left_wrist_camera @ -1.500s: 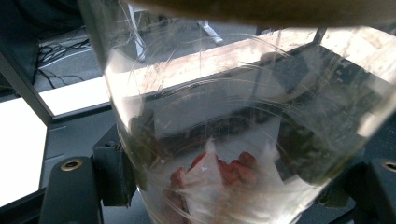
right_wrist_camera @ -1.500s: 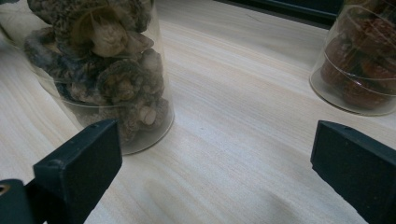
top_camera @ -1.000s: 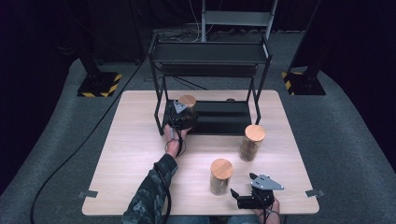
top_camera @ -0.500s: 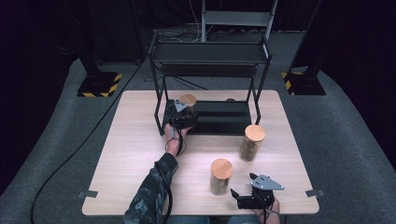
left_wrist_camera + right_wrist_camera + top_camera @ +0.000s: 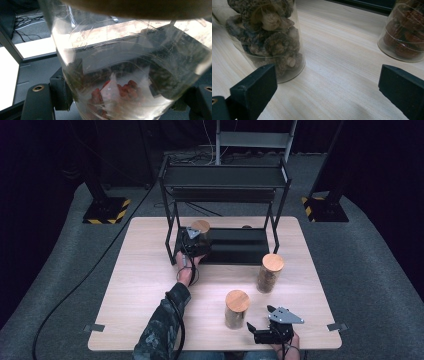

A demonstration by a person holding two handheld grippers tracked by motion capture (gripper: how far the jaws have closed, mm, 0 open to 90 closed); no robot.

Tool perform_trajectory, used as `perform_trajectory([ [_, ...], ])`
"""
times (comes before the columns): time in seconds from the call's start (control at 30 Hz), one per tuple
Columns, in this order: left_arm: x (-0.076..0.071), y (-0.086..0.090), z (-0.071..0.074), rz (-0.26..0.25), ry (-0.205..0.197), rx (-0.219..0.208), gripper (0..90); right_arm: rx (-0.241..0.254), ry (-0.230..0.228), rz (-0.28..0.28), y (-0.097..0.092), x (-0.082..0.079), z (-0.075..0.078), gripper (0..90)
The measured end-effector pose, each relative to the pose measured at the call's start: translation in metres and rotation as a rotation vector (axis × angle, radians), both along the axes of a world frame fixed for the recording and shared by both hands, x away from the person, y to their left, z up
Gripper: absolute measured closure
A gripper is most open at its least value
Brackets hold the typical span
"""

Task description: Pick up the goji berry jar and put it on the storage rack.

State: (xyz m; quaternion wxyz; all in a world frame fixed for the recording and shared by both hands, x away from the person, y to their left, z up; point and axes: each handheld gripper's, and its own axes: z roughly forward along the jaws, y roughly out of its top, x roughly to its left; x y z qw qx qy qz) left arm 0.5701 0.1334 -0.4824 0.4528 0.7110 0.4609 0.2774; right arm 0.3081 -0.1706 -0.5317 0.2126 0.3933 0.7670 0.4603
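The left gripper point(image 5: 195, 237) is squeezing a see-through jar point(image 5: 201, 234) with a wooden lid, and the jar is at the left end of the low shelf of the black rack point(image 5: 225, 176). In the left gripper view the jar point(image 5: 130, 75) is filling the space between the jaws, with small red bits lying at its bottom. Nothing is looking different from a second ago: the hand and jar are sitting in the same spot, so it looks like the jar is just being set down there, with the letting go not yet done.

The right gripper point(image 5: 260, 332) is waiting near the front edge of the table point(image 5: 145, 270), jaws wide apart and holding nothing. A jar of mushrooms point(image 5: 265, 37) and a jar of brown-red fruit point(image 5: 405, 32) are standing in front of it, probably next for the rack
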Motion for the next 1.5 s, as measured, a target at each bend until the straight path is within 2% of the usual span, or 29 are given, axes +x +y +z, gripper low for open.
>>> perform_trajectory([
  [1.23, 0.001, -0.002, 0.004, 0.023, 0.025, 0.022, 24.0, -0.001, 0.002, 0.002, 0.000, 0.000, 0.000, 1.1],
  [1.27, 0.001, -0.003, 0.005, 0.030, 0.017, 0.026, 23.1, -0.002, 0.003, 0.002, 0.000, 0.000, 0.000, 1.2],
  [1.37, 0.001, -0.005, 0.010, 0.039, 0.027, 0.037, 14.1, -0.002, 0.003, 0.003, 0.000, 0.000, 0.000, 1.2],
  [1.43, 0.002, -0.006, 0.013, 0.033, 0.066, 0.029, 7.9, -0.002, 0.003, 0.004, 0.000, 0.000, 0.000, 1.1],
  [1.5, 0.001, -0.006, 0.016, 0.040, 0.077, 0.042, 5.0, -0.003, 0.003, 0.003, 0.000, 0.000, 0.000, 1.2],
])
